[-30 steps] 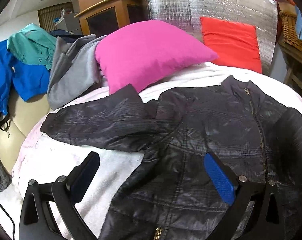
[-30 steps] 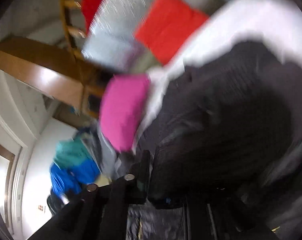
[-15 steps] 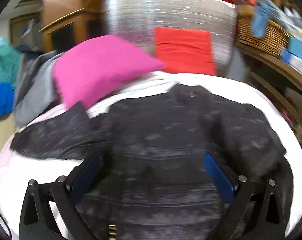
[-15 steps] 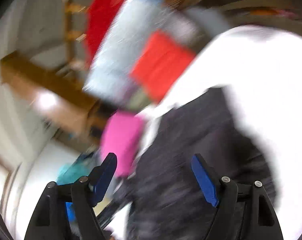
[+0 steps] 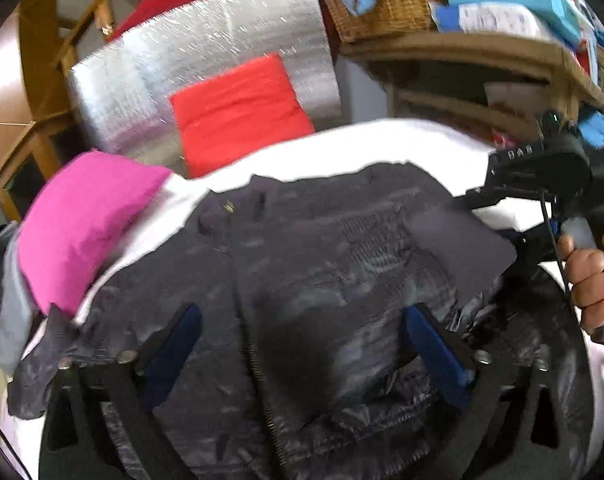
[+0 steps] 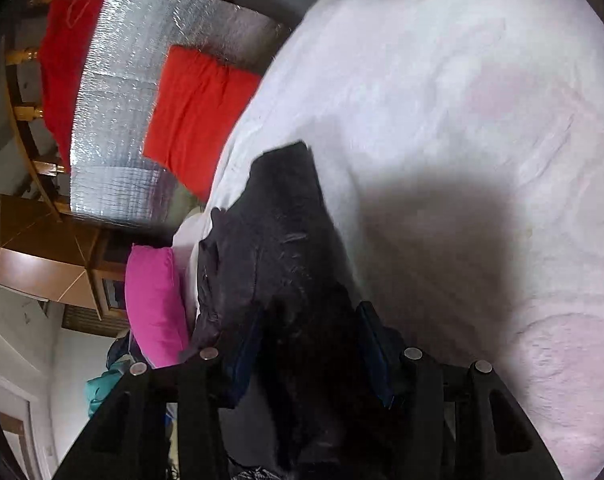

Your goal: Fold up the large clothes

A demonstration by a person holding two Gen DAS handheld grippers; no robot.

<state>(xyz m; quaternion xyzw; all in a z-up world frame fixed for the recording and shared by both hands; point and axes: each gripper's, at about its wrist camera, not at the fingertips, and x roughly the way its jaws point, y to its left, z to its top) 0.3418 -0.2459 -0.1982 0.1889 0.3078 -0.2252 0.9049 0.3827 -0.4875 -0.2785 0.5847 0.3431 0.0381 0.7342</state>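
The black quilted zip jacket lies mostly spread on the white bed; folding has barely begun. The right gripper, jaws just closing, pinches its sleeve. The left gripper hangs open above the jacket's front, its jaws just narrowing on nothing.

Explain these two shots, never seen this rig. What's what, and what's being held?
No robot here: a person holds a two-finger gripper in each hand, each with a fisheye camera looking along its blue-padded fingers. One picture is from the left gripper, the other from the right gripper. The left view also shows the hand carrying the right one. A black quilted zip jacket lies on a white fleecy cover, with a pink cushion and a red cushion behind. The right gripper's jaws have just been closing and appear to pinch the jacket's sleeve. The left gripper's have been closing too, but stand open over the jacket, gripping nothing.
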